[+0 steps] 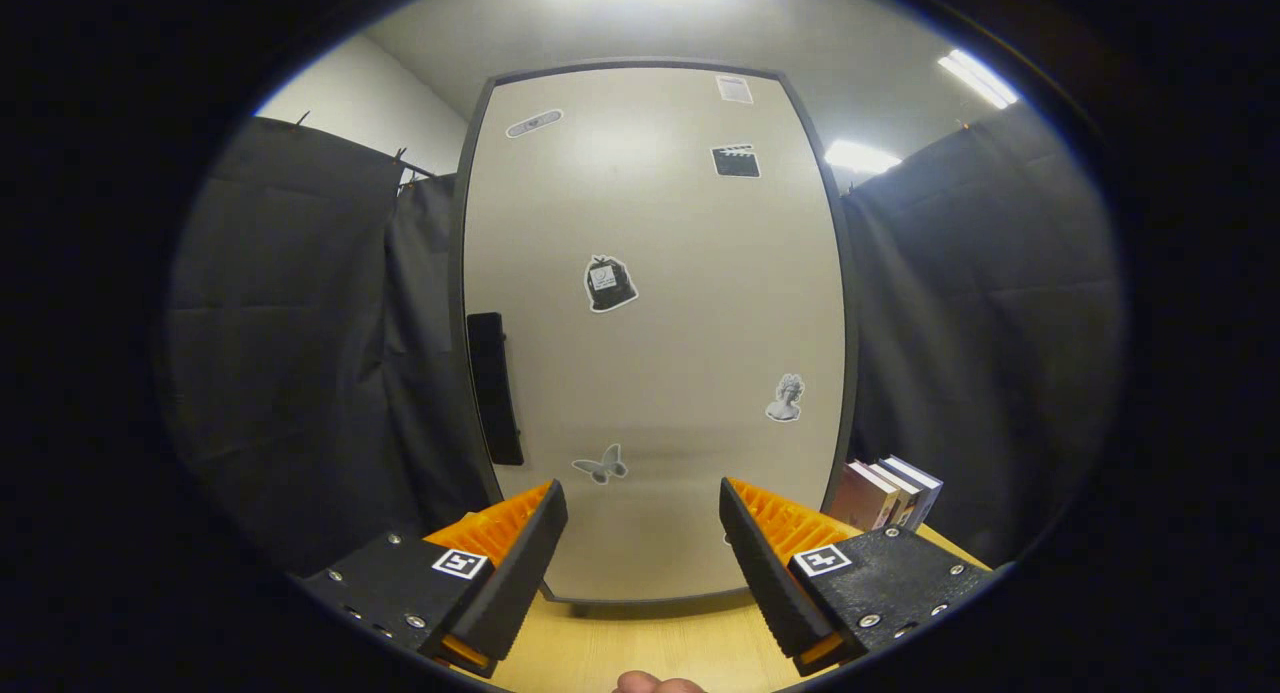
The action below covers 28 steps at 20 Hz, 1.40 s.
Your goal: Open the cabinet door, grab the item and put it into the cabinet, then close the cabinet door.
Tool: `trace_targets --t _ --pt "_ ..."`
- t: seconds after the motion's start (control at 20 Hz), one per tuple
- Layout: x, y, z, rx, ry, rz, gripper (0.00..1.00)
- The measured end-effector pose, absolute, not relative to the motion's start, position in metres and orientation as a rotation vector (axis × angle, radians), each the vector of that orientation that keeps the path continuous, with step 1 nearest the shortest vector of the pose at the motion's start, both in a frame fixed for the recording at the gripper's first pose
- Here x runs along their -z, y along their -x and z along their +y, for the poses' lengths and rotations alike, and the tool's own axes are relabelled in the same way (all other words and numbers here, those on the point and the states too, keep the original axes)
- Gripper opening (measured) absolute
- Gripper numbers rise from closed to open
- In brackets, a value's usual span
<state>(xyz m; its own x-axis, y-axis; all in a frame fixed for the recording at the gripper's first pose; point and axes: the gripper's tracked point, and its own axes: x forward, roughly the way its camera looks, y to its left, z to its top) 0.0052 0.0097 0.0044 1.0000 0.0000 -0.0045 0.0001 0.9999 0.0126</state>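
gripper (643, 533) open, cabinet door (655, 333) closed, books (888, 493) half-hidden

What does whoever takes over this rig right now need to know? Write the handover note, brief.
Gripper: jaws open, holding nothing, facing the cabinet door.
Cabinet door: shut, upright just ahead of the jaws, stickers on its face. Its dark handle sits near the door's left edge, beyond the left finger.
Books: standing on the wooden table beside the cabinet's right side, beyond the right finger; likely the item to stow.
Done: nothing yet, judging by the shut door.
Left: pull the door open by the handle, grab the item, put it inside, shut the door.
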Motion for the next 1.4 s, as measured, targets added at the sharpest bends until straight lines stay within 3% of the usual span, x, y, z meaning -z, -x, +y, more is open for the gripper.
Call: trace_targets --t 0.95,1.05,1.15,1.2,1.3,1.4 --pt "0.006 -0.111 0.120 -0.050 -0.014 0.059 0.91" --pt "-0.004 -0.116 0.123 -0.065 -0.020 0.031 0.84" --pt "-0.013 -0.119 0.121 -0.064 -0.004 0.008 0.70" --pt "-0.011 -0.123 0.127 -0.085 -0.006 0.011 0.54" --pt "-0.016 -0.112 0.127 -0.075 0.021 0.017 0.35" --pt "-0.012 -0.119 0.127 -0.083 0.013 0.020 0.32"
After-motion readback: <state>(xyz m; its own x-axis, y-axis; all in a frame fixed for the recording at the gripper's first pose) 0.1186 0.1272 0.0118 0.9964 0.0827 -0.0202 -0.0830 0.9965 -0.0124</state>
